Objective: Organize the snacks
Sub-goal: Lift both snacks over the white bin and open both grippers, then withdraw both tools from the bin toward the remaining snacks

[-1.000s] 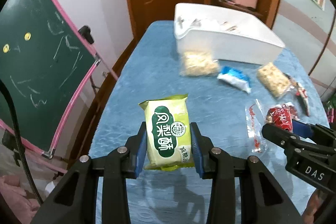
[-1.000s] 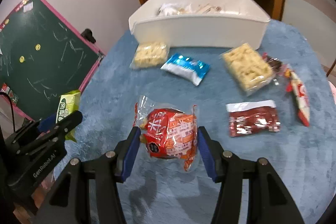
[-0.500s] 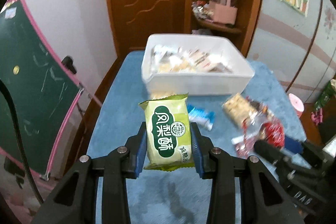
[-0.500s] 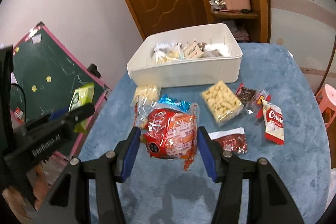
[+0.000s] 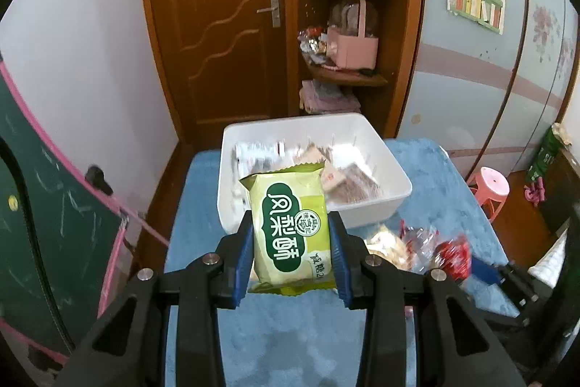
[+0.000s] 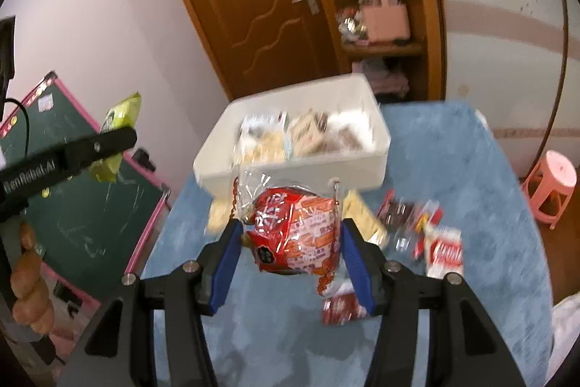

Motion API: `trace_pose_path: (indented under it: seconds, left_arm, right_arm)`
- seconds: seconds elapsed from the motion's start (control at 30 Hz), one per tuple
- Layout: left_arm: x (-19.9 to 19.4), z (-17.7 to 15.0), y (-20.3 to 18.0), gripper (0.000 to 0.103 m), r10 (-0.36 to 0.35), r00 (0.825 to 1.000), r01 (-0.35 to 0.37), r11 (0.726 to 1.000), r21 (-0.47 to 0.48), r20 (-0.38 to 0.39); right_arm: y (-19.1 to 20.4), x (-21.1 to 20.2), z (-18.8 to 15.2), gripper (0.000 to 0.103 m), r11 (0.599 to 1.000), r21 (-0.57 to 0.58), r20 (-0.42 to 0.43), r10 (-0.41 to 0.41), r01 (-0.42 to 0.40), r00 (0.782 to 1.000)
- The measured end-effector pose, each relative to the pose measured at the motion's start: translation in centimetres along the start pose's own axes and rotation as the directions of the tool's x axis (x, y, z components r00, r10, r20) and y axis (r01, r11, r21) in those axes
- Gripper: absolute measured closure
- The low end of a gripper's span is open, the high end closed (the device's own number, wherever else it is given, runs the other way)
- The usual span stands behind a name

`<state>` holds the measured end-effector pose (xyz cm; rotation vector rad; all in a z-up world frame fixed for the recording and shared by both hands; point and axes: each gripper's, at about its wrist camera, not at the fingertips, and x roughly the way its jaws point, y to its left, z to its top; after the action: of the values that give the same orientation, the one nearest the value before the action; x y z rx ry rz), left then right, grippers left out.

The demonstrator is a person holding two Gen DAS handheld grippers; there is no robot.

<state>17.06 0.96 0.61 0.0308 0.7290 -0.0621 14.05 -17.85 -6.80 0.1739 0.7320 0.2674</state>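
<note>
My left gripper [image 5: 291, 262] is shut on a green snack packet [image 5: 290, 227] with white lettering, held up above the blue table. The right gripper [image 6: 291, 251] is shut on a red and orange snack bag [image 6: 295, 234] in clear wrap, also lifted off the table. Beyond both stands a white bin [image 5: 384, 202] [image 6: 290, 175] with several snack packs inside. In the right wrist view the left gripper [image 6: 108, 142] with its green packet [image 6: 119, 118] shows at the far left, higher than the bin. The right gripper's red bag [image 5: 453, 256] appears low right in the left wrist view.
Loose snacks lie on the blue tablecloth [image 6: 453, 169] right of the bin: a pale cracker pack [image 6: 362, 213], a dark red pack [image 6: 395, 209], a white and red bag [image 6: 446, 251], a red sachet [image 6: 340, 309]. A green chalkboard [image 6: 83, 213] stands left, a pink stool [image 6: 554, 184] right.
Both grippers have risen with their packets still held and come nearer the white bin, whose inside now shows from above. The table looks farther below.
</note>
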Motion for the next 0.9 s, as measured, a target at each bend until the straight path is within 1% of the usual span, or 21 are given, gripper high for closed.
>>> trace_pose_path:
  seconds: [0.1, 0.2, 0.27, 0.33, 0.47, 0.53, 0.6, 0.67, 0.7, 0.73, 0.8, 0.83, 0.87, 0.9]
  left_arm:
    - [0.2, 1.7, 0.2, 0.066, 0.008, 1.000, -0.009, 1.000, 0.011, 0.028]
    - [0.8, 3.5, 0.3, 0.066, 0.021, 0.998, -0.022, 1.000, 0.015, 0.057]
    - [1.4, 4.9, 0.4, 0.066, 0.032, 0.997, -0.033, 0.999, 0.014, 0.072]
    - [2.5, 6.7, 0.6, 0.066, 0.051, 0.996, -0.052, 0.999, 0.007, 0.077]
    - [5.2, 10.4, 1.5, 0.066, 0.068, 0.996, -0.066, 0.997, -0.027, 0.053]
    - [7.1, 12.3, 2.0, 0.066, 0.072, 0.997, -0.070, 0.996, -0.048, 0.026]
    - [8.5, 13.2, 2.4, 0.066, 0.078, 0.997, -0.077, 0.995, -0.066, 0.013]
    - [10.4, 13.8, 2.6, 0.066, 0.087, 0.996, -0.087, 0.994, -0.072, -0.001]
    - [11.0, 13.8, 2.7, 0.066, 0.097, 0.995, -0.097, 0.992, -0.080, 0.000]
    - [11.8, 13.7, 2.8, 0.063, 0.101, 0.995, -0.100, 0.991, -0.087, -0.003]
    - [13.4, 13.8, 3.0, 0.037, 0.086, 0.996, -0.087, 0.992, -0.094, -0.013]
    - [14.1, 13.7, 3.1, 0.008, 0.084, 0.996, -0.085, 0.991, -0.099, -0.018]
    - [14.6, 13.5, 3.1, 0.001, 0.090, 0.996, -0.091, 0.991, -0.100, -0.014]
    - [15.0, 13.4, 3.2, 0.001, 0.097, 0.995, -0.097, 0.991, -0.095, -0.006]
  right_arm:
    - [0.2, -0.7, 2.8, 0.048, 1.000, -0.010, 0.067, -0.019, 0.019, 0.998]
    - [0.5, -1.2, 5.6, 0.048, 0.999, -0.022, 0.132, -0.040, 0.043, 0.990]
    - [0.9, -1.1, 7.6, 0.048, 0.997, -0.039, 0.164, -0.058, 0.066, 0.985]
    - [1.1, -0.9, 9.4, 0.048, 0.996, -0.054, 0.176, -0.062, 0.073, 0.982]
    - [1.4, 0.2, 13.7, 0.048, 0.992, -0.083, 0.188, -0.082, 0.099, 0.979]
    - [1.3, 1.1, 15.9, 0.048, 0.989, -0.091, 0.181, -0.096, 0.113, 0.979]
    - [1.1, 2.1, 17.4, 0.047, 0.990, -0.091, 0.166, -0.094, 0.110, 0.982]
    - [0.9, 3.5, 18.5, 0.047, 0.988, -0.089, 0.152, -0.112, 0.126, 0.982]
    - [0.5, 4.6, 19.1, 0.045, 0.988, -0.074, 0.136, -0.124, 0.135, 0.983]
    - [0.1, 5.7, 19.4, 0.045, 0.990, -0.064, 0.111, -0.120, 0.128, 0.987]
    - [-0.7, 8.0, 19.7, 0.042, 0.995, -0.026, 0.047, -0.091, 0.092, 0.995]
    - [-1.2, 9.1, 19.8, 0.040, 0.997, -0.008, 0.014, -0.074, 0.074, 0.997]
    - [-1.7, 10.6, 19.7, 0.039, 0.997, 0.005, -0.030, -0.074, 0.074, 0.997]
    - [-2.0, 11.4, 19.6, 0.038, 0.996, 0.009, -0.050, -0.087, 0.088, 0.995]
